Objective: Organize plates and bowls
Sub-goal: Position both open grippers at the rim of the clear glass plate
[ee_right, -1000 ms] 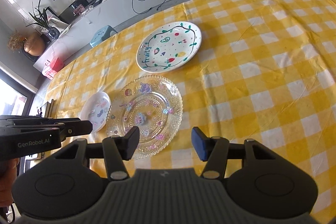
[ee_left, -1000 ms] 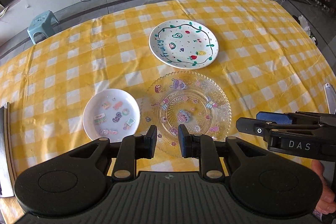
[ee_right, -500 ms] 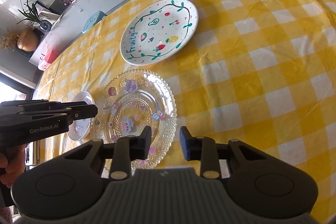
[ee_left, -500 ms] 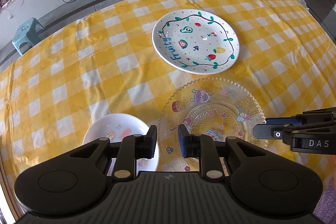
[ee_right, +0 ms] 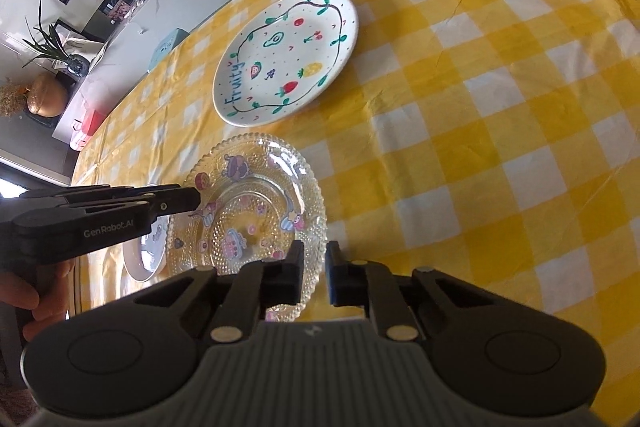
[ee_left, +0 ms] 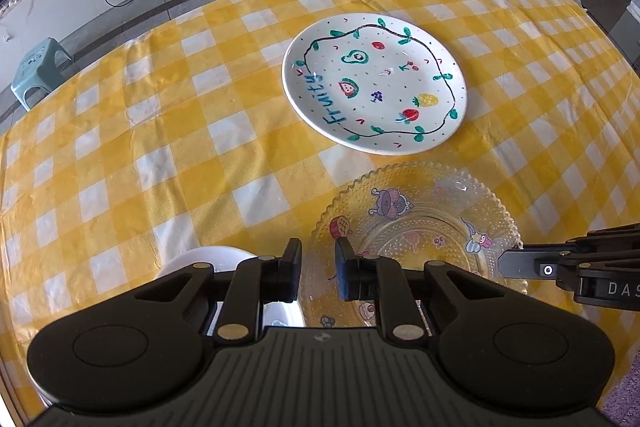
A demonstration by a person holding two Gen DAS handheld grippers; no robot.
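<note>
Glass is what I am after: the clear, beaded glass plate [ee_left: 420,227] with cartoon stickers lies flat on the yellow checked tablecloth [ee_left: 160,131], face up. The painted fruit plate [ee_left: 374,83] sits just beyond its far edge, and the small white dish [ee_left: 208,257] is just beside its left edge. I judge I am taking it from both sides so that a thin, slippery rim lifts level instead of tipping. My right gripper [ee_right: 316,269] has just been closing and its pads look pinched onto the plate's near right rim, which shows in the narrow slit between them. My left gripper [ee_left: 318,269] has also been closing, but a gap remains: the left rim sits between the pads and I see no press yet. Being round, the plate has no long axis. The line that counts runs from one grip to the other across it, side to side.
</note>
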